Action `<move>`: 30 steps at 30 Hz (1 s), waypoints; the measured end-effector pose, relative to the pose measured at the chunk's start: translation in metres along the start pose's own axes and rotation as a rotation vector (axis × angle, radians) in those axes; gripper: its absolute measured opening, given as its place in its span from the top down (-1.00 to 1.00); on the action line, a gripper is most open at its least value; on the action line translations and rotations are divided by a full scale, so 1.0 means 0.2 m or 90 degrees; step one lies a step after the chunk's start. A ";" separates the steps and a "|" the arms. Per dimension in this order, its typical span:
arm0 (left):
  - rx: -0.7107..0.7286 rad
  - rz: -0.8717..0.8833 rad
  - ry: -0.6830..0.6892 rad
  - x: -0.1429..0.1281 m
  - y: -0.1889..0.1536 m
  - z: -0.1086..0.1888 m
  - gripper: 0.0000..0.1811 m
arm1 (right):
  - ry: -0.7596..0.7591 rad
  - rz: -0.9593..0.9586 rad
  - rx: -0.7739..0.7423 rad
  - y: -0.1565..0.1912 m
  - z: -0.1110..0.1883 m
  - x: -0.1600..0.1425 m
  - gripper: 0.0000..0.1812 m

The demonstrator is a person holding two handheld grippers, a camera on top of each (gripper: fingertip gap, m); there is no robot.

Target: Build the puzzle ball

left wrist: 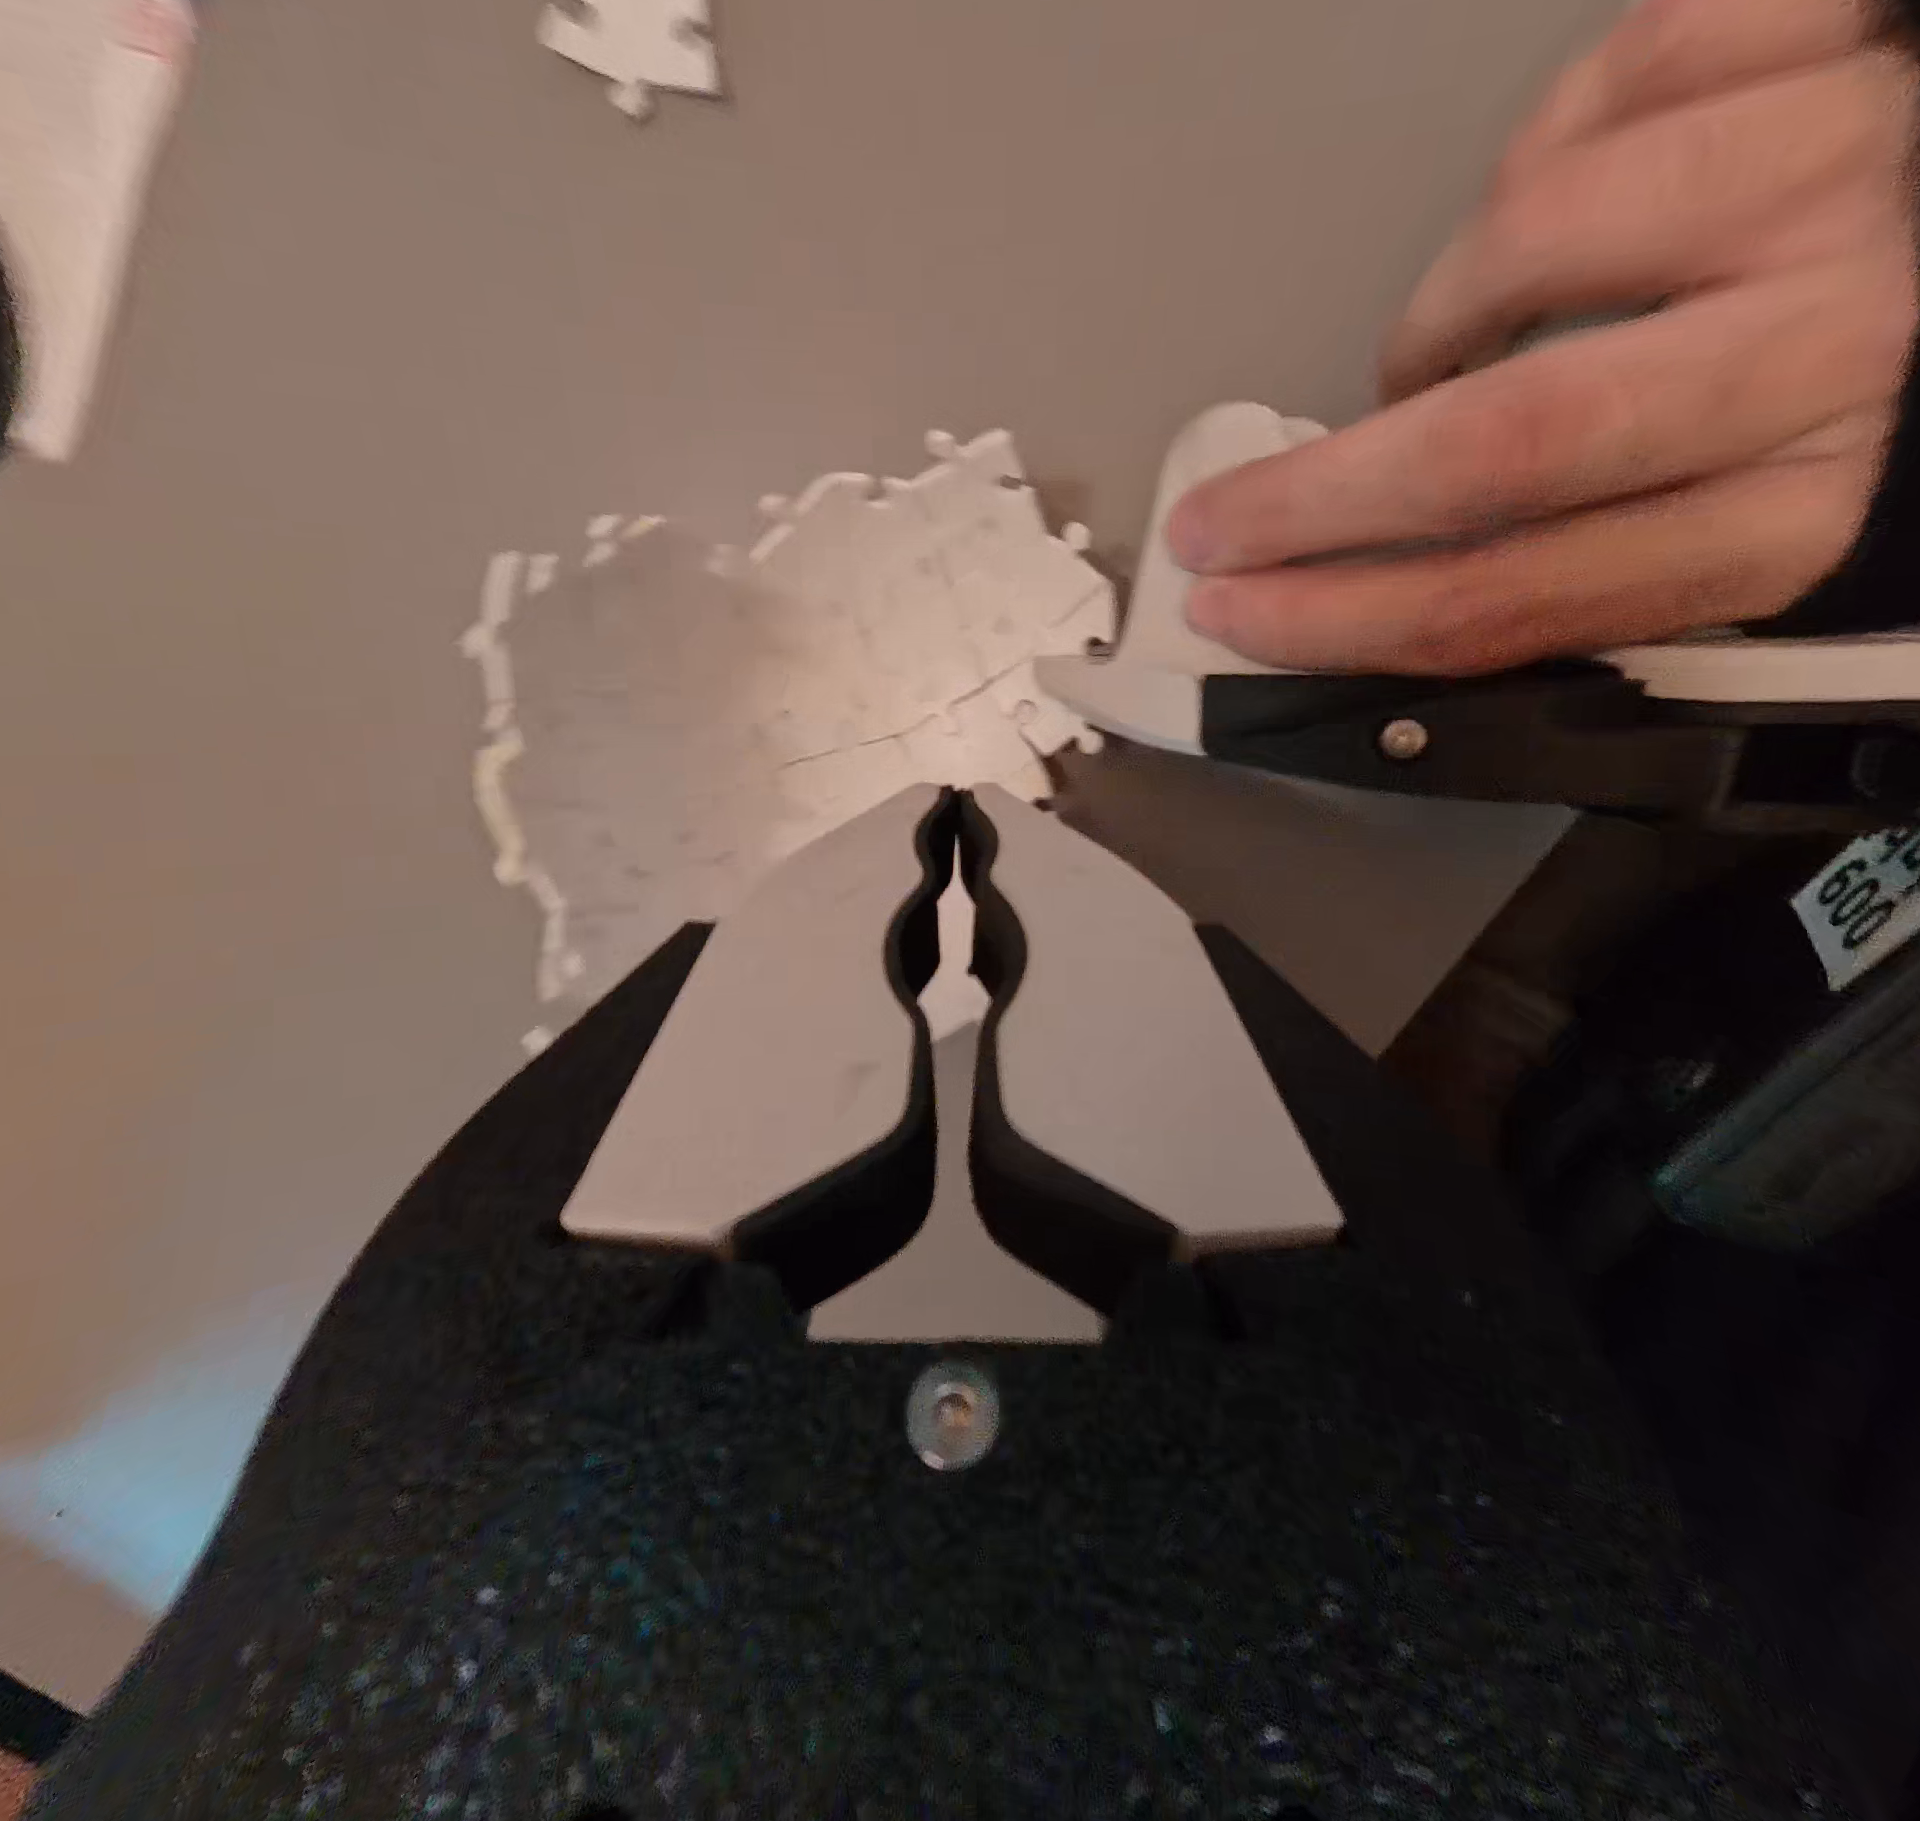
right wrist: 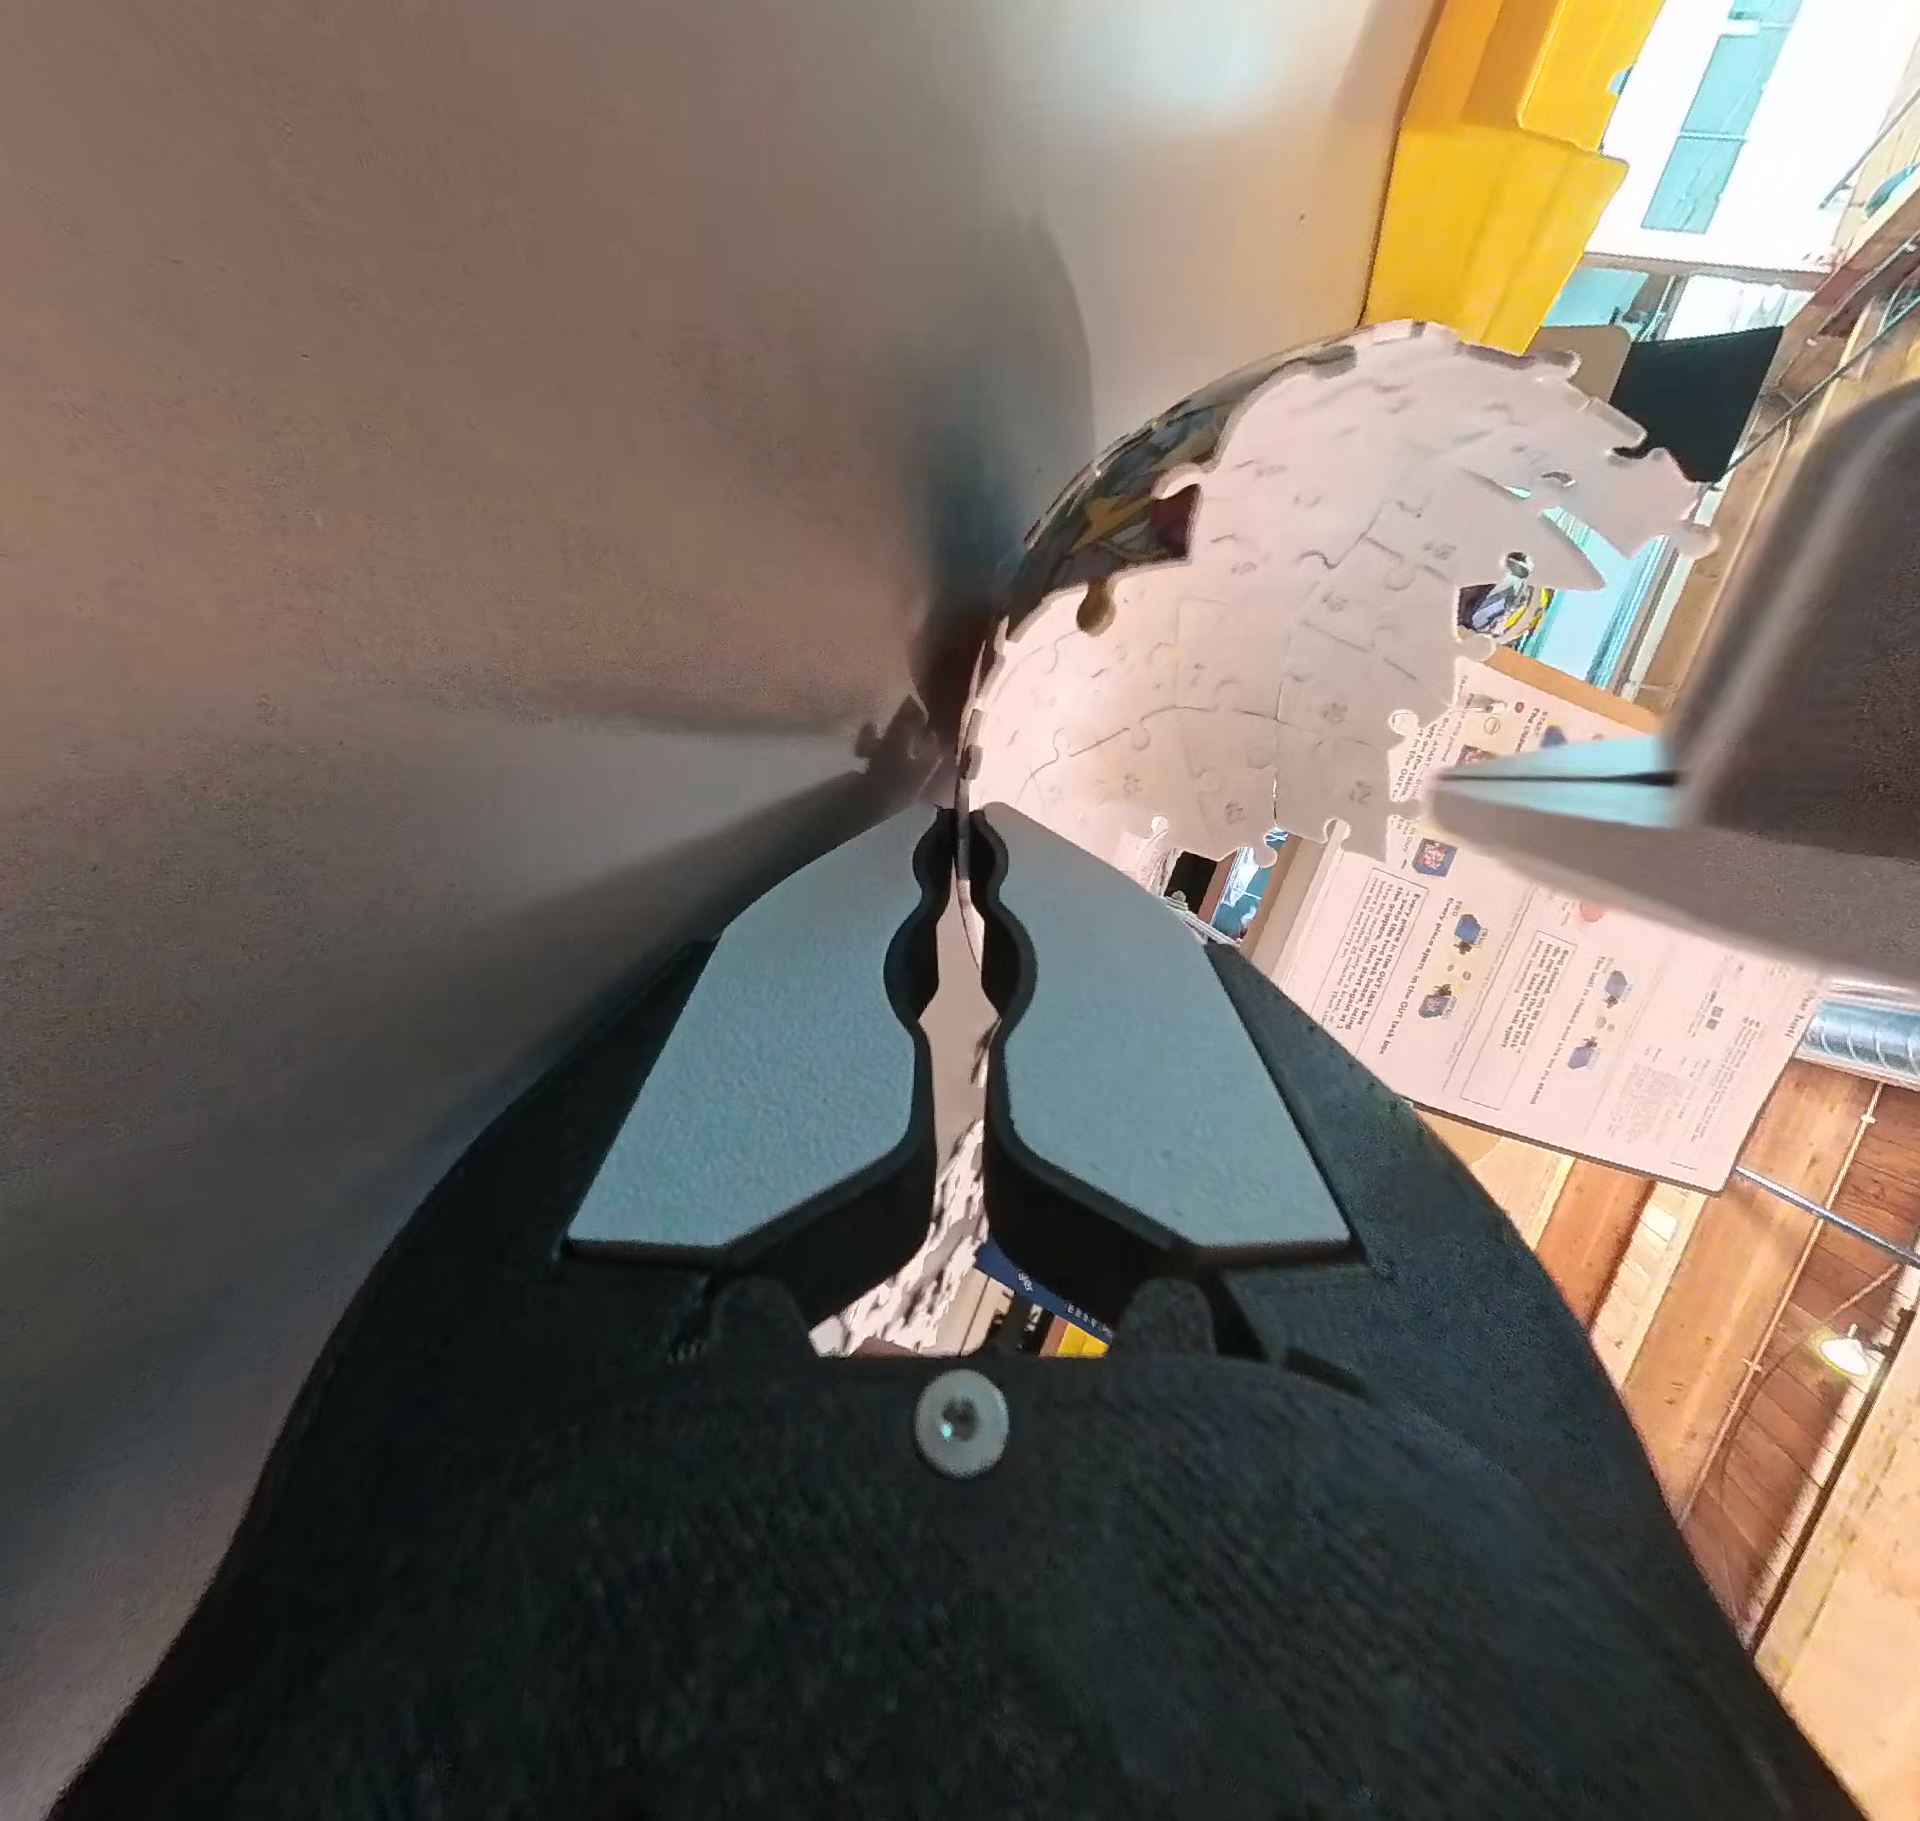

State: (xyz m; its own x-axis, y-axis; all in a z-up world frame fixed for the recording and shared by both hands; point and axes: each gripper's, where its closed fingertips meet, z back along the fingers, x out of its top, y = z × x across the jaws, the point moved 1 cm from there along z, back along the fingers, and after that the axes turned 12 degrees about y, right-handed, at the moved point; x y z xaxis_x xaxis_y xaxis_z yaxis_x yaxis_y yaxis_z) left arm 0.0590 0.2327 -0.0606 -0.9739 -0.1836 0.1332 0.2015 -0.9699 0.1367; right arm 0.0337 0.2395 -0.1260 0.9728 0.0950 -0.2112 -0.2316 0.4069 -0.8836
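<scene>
left wrist view is looking down along the left gripper (left wrist: 958, 815), whose jaws are pressing together on the near edge of the partly built puzzle ball (left wrist: 831, 680), a curved white shell of joined pieces with a ragged knobbed rim. the shell is being held up above the grey table (left wrist: 364, 369), showing its pale inner side. just right of the shell, the right gripper (left wrist: 1101, 701) is coming in sideways and meeting the shell's right edge, and a person's hand (left wrist: 1610, 400) is wrapping over the top of it, fingers lying along its pale finger. beyond the shell, well apart from it, a loose white puzzle piece (left wrist: 634, 15) is lying flat on the table. far to the left of the shell, a white sheet (left wrist: 73, 192) is lying at the table's edge, blurred.

right wrist view is showing the right gripper (right wrist: 961, 826) with its jaws closing on the shell's thin edge, pinching it. the puzzle ball (right wrist: 1299, 628) is rising just beyond the tips, its white inside facing the camera and a strip of printed colour showing on its outer left side. right of the shell, a grey blurred finger of the left gripper (right wrist: 1558, 784) is reaching the shell's lower right rim. behind the shell, a printed instruction sheet (right wrist: 1507, 992) is hanging near yellow panels (right wrist: 1496, 161).
</scene>
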 end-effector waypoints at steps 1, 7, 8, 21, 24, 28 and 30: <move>-0.010 -0.017 0.026 0.00 -0.03 -0.04 1.00 | 0.000 -0.001 0.000 0.00 0.00 0.00 0.97; -0.026 -0.011 0.116 0.04 -0.05 -0.19 1.00 | -0.005 -0.004 -0.002 0.00 0.00 0.00 0.97; -0.031 -0.006 0.125 0.04 -0.05 -0.21 1.00 | -0.006 -0.006 0.000 0.01 0.00 0.00 0.97; -0.065 0.044 0.212 0.02 -0.05 -0.33 1.00 | -0.023 -0.027 0.005 0.00 -0.01 -0.01 0.97; -0.062 0.048 0.234 0.01 -0.04 -0.35 1.00 | -0.025 -0.032 0.007 0.00 -0.01 -0.01 0.97; -0.066 0.050 0.239 0.02 -0.04 -0.35 1.00 | -0.024 -0.039 0.009 0.01 0.00 -0.02 0.97; -0.066 0.050 0.244 0.02 -0.04 -0.35 1.00 | -0.026 -0.044 0.011 0.01 0.00 -0.03 0.97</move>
State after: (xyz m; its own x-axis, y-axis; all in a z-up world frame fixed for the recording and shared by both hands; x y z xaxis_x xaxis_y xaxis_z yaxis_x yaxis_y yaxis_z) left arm 0.0454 0.2285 -0.1305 -0.9282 -0.2856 -0.2387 0.2849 -0.9578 0.0382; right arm 0.0284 0.2390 -0.1265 0.9858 0.1035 -0.1326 -0.1645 0.4288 -0.8883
